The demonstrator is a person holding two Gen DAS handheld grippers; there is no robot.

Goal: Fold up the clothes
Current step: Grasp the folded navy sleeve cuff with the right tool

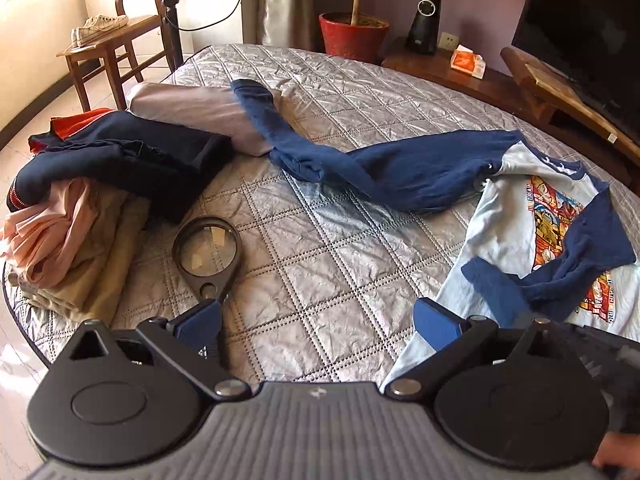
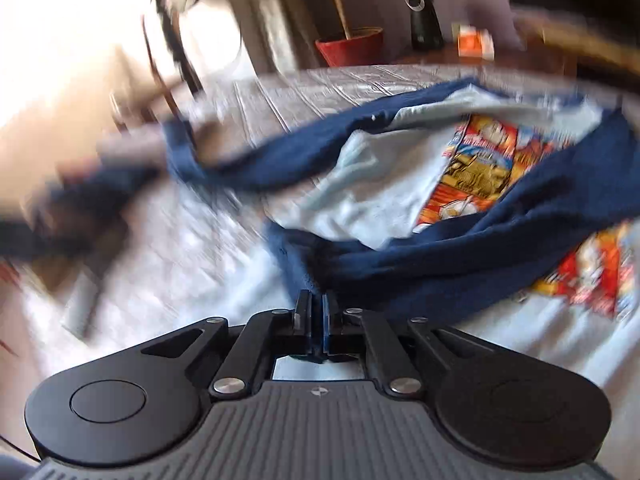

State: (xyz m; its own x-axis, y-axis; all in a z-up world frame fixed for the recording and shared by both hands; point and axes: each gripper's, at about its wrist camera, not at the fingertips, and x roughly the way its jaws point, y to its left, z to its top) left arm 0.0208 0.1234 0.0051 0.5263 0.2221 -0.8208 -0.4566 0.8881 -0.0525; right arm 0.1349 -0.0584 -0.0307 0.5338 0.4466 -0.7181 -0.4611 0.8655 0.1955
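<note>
A light blue shirt (image 1: 504, 216) with navy sleeves and a bright cartoon print lies spread on the quilted bed (image 1: 320, 240). One navy sleeve (image 1: 384, 172) stretches left over a pillow. My left gripper (image 1: 316, 320) is open and empty above the quilt, by the shirt's left hem. In the blurred right wrist view the shirt (image 2: 384, 192) fills the middle. My right gripper (image 2: 316, 308) is shut on the near navy sleeve (image 2: 420, 264).
A pile of clothes (image 1: 92, 184) sits at the bed's left edge, with a black magnifying glass (image 1: 208, 248) beside it. A pillow (image 1: 192, 112) lies behind. A wooden chair (image 1: 108, 44), red plant pot (image 1: 352, 36) and TV bench (image 1: 560, 92) surround the bed.
</note>
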